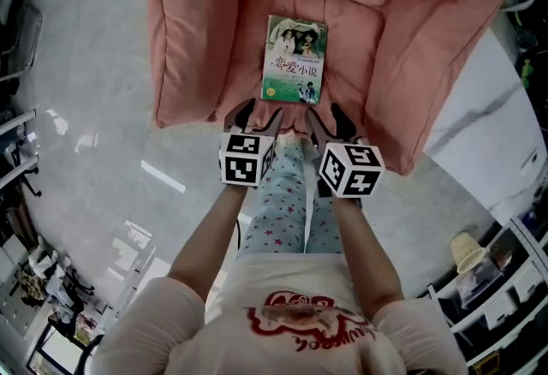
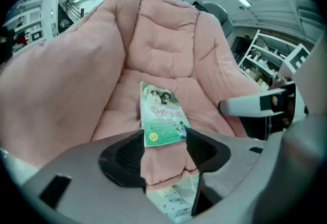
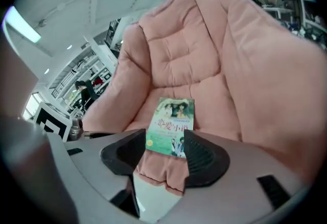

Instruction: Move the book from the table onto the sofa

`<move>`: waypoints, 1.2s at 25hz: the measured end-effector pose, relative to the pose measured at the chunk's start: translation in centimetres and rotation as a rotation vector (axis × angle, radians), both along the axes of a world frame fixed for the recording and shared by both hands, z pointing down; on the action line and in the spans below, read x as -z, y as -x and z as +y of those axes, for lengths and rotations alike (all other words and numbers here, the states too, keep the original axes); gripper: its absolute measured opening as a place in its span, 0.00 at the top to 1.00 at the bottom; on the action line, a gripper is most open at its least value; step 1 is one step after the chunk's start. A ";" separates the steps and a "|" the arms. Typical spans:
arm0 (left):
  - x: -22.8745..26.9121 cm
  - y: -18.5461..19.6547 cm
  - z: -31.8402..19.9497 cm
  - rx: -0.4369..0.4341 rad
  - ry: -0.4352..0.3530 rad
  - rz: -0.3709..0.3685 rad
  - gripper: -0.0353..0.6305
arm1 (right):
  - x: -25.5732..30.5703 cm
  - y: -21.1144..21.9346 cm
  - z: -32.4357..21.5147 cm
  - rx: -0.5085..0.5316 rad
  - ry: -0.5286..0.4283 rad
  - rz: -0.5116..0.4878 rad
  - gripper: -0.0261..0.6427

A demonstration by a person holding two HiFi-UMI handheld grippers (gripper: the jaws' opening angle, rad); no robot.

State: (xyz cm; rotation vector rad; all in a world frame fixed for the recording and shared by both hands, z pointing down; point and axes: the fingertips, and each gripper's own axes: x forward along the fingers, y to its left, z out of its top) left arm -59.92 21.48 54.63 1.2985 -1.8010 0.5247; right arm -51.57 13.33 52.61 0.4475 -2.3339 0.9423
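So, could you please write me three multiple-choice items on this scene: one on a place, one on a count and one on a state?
1. Where does the green-covered paperback book lie?
A) on the grey floor
B) on the seat of the pink padded sofa
C) between a gripper's jaws

2. How many books are on the sofa?
A) one
B) two
C) three

3. How do the left gripper and the right gripper stand?
A) both shut on the book
B) only the left open
C) both open and empty

Answers:
1 B, the book rests flat on the seat cushion.
2 A, only one cover shows.
3 C, each gripper view shows jaws apart, with the book lying beyond them.
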 end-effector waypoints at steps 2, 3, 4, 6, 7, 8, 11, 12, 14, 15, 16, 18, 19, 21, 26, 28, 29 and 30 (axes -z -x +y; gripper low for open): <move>3.5 -1.1 -0.8 -0.047 -0.064 -0.015 0.55 | 4.2 -0.7 -1.2 -0.030 -0.091 -0.047 0.77; 5.6 -1.6 -1.5 -0.065 -0.105 -0.022 0.55 | 6.5 -1.0 -1.8 -0.042 -0.137 -0.069 0.87; 7.8 -2.1 -2.2 -0.080 -0.147 -0.030 0.55 | 8.8 -1.1 -2.3 -0.046 -0.177 -0.091 0.88; 12.6 -3.2 -3.5 -0.107 -0.229 -0.048 0.56 | 13.1 -1.2 -2.4 -0.032 -0.232 -0.134 0.88; 14.9 -3.7 -4.1 -0.117 -0.268 -0.052 0.56 | 15.2 -1.3 -2.3 -0.023 -0.250 -0.157 0.88; 17.1 -4.4 -4.5 -0.127 -0.305 -0.049 0.57 | 17.3 -1.4 -2.1 -0.016 -0.266 -0.180 0.88; 22.9 -6.4 -5.7 -0.162 -0.402 -0.007 0.58 | 23.6 -2.3 -1.9 -0.014 -0.336 -0.249 0.89; 24.7 -6.7 -6.2 -0.179 -0.437 -0.005 0.59 | 25.6 -2.4 -2.2 -0.018 -0.365 -0.278 0.92; 28.3 -6.9 -7.5 -0.217 -0.502 -0.043 0.64 | 29.3 -2.6 -3.0 -0.023 -0.420 -0.342 0.94; 29.9 -7.1 -8.0 -0.233 -0.528 -0.074 0.70 | 30.9 -2.9 -3.2 -0.024 -0.442 -0.370 0.94; 31.4 -7.4 -8.2 -0.245 -0.550 -0.102 0.79 | 32.3 -3.3 -3.2 -0.022 -0.463 -0.393 0.95; 34.1 -8.5 -8.2 -0.279 -0.591 -0.133 0.91 | 34.7 -4.2 -2.8 -0.013 -0.501 -0.428 0.96; 35.1 -9.2 -8.2 -0.307 -0.604 -0.137 0.93 | 35.7 -4.5 -2.6 -0.007 -0.518 -0.445 0.96; 36.2 -10.5 -8.2 -0.368 -0.612 -0.146 0.94 | 37.1 -5.1 -2.1 0.002 -0.543 -0.480 0.96; 37.1 -13.3 -6.9 -0.380 -0.634 -0.152 0.94 | 38.4 -7.8 -0.3 0.039 -0.580 -0.514 0.96; 37.4 -14.9 -5.9 -0.376 -0.645 -0.155 0.94 | 38.9 -9.1 0.5 0.057 -0.598 -0.521 0.96; 37.7 -15.8 -5.4 -0.377 -0.650 -0.161 0.94 | 39.3 -9.8 0.9 0.063 -0.609 -0.528 0.96; 37.9 -16.7 -5.0 -0.377 -0.655 -0.168 0.94 | 39.6 -10.6 1.3 0.067 -0.619 -0.535 0.96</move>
